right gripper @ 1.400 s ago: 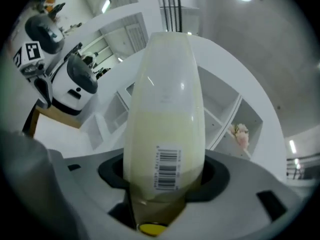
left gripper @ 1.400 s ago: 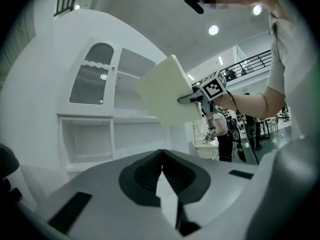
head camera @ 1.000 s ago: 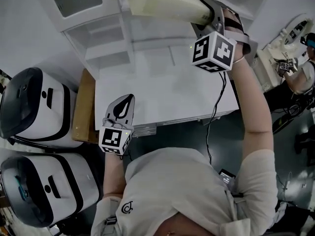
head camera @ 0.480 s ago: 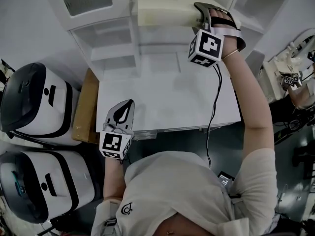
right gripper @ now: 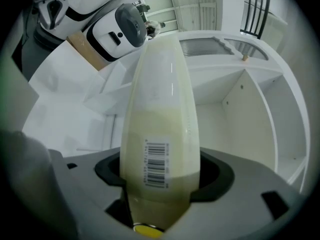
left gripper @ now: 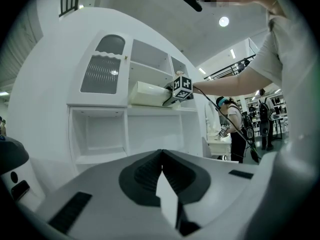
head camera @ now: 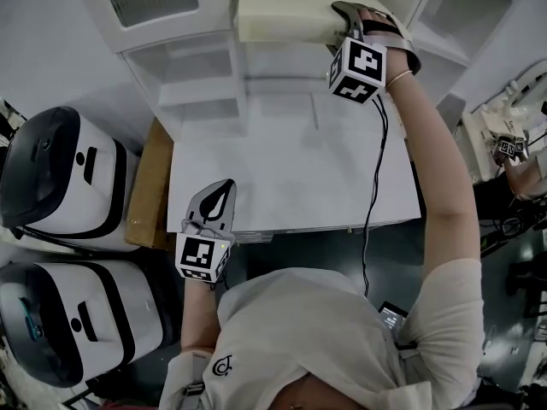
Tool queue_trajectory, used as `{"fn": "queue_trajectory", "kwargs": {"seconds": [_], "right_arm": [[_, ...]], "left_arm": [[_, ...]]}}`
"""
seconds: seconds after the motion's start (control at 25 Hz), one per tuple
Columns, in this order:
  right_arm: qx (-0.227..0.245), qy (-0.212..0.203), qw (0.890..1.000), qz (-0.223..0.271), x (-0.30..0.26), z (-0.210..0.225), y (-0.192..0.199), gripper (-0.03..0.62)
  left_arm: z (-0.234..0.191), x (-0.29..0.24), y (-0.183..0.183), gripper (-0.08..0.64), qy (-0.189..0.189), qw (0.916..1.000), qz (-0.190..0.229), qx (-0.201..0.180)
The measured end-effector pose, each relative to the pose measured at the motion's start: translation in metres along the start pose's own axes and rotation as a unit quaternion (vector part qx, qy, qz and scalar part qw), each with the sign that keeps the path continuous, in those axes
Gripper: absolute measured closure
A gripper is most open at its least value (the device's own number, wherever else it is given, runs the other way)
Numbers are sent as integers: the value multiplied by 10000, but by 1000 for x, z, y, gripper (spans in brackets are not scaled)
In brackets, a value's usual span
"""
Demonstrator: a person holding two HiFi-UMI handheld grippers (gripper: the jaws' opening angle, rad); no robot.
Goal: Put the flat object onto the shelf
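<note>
The flat object (head camera: 286,11) is a long cream slab with a barcode label (right gripper: 156,164). It lies on an upper shelf (left gripper: 150,109) of the white shelf unit (head camera: 205,75), and my right gripper (head camera: 342,11) holds its near end. In the right gripper view the slab (right gripper: 160,99) runs out from between the dark pads, which touch both of its sides while the jaws are opening. My left gripper (head camera: 218,190) hangs shut and empty over the front left of the white table (head camera: 291,169). In its own view the left gripper (left gripper: 161,156) shows its jaws meeting.
Two white-and-black appliances (head camera: 60,186) (head camera: 77,331) stand left of the table, with a brown board (head camera: 147,186) beside them. A black cable (head camera: 373,178) trails from the right gripper across the table. Another person (head camera: 513,143) works at the far right.
The right gripper and the slab have moved a little deeper onto the upper shelf. The left gripper has hardly moved.
</note>
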State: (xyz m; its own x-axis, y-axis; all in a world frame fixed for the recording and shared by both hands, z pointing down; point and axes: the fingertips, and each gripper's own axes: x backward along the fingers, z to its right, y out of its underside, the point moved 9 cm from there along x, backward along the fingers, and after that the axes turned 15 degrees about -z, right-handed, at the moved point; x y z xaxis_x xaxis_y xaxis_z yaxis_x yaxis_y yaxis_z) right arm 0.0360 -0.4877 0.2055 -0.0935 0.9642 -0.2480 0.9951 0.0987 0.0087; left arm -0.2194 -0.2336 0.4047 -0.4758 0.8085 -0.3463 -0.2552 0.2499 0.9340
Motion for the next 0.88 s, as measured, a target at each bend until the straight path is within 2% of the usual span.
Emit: {"fn": "queue_trajectory", "kwargs": {"seconds": [0.4,0.56,0.72,0.88], "right_arm": [[-171,-467,9987,97,-48,-2,-10,208],[-73,-657,9978,73,-68,-1,-13,117],[-16,-566,9984,9,-81,0,-16,115],[-90,-662,9978,-15,-89,4,-18,115]], "left_arm": [[-14,-2,7,546,-139,9997,-88,200],[-23,-7,3,546,-232,9996,-120,141],[-30,-13,1,546,-319,9992,-144,172],[-30,-22,-3,546,-297,9994,-151,127]]}}
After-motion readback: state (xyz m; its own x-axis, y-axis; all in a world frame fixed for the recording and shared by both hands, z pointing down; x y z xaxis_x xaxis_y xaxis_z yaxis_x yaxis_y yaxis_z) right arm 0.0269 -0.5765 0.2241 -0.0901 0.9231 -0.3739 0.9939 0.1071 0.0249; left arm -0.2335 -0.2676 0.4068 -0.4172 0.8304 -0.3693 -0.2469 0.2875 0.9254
